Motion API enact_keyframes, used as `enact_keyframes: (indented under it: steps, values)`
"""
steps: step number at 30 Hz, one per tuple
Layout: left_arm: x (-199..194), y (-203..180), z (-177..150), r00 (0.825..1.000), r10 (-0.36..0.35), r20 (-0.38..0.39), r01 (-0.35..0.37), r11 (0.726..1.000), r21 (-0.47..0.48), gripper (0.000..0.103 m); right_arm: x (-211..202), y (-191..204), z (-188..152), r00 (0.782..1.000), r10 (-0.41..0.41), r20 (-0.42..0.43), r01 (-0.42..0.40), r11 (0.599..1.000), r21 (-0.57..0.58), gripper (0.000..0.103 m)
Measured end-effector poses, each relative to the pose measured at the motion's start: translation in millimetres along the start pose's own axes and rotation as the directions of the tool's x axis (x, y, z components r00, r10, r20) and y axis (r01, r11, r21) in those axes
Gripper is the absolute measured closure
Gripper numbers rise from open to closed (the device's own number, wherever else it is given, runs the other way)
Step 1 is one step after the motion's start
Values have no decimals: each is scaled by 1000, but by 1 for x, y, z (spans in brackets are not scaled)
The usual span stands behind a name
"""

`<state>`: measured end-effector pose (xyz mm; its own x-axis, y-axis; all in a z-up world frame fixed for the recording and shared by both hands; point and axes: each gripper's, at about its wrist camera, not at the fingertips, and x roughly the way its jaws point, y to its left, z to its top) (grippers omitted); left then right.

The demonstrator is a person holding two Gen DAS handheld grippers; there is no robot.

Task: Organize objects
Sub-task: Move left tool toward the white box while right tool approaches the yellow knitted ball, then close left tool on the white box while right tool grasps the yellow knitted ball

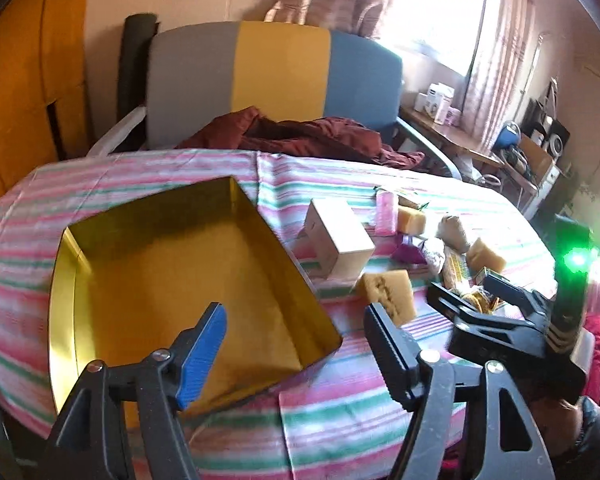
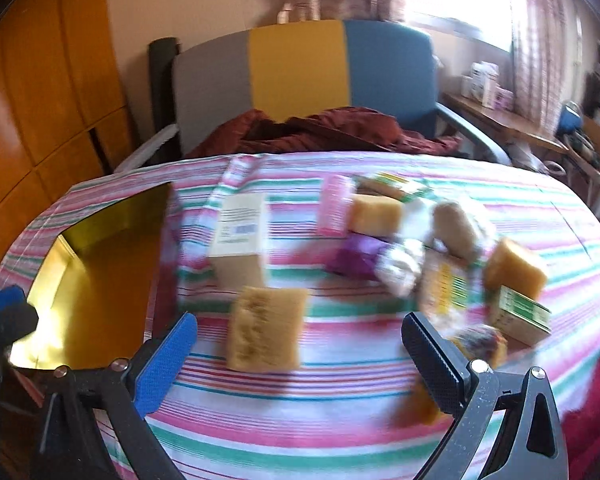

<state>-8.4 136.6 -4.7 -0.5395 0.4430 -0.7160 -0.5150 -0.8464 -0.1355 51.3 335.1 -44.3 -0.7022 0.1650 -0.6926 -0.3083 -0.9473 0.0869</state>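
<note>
Jaws of both the left gripper (image 1: 296, 344) and the right gripper (image 2: 300, 356) stand wide and empty, and we judge that closing on the nearest sponge (image 2: 266, 328), just beside the gold tray (image 1: 66, 280) on the worktop, risks nudging the crowded neighbouring items.
</note>
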Motion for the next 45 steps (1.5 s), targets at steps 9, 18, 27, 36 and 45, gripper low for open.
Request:
enact_keyframes:
  steps: [9,18,27,36,45]
  values:
    - [46,-31,42,996,-32,-84,41,993,112,31,-14,-60,3,995,-99,8,98,992,84,0]
    - [110,-54,81,986,-39,-160,62,988,141,31,-14,-86,5,991,-131,3,130,985,113,0]
    - [178,-54,94,961,42,-272,-10,993,119,19,-3,-97,7,994,-110,-14,111,987,121,0]
    - [210,-56,92,948,51,-316,-17,994,109,29,-12,-114,-2,995,-76,-64,82,992,99,0]
    - [214,-62,83,955,61,-291,-18,989,149,53,19,-119,-19,984,-64,-169,84,990,115,4]
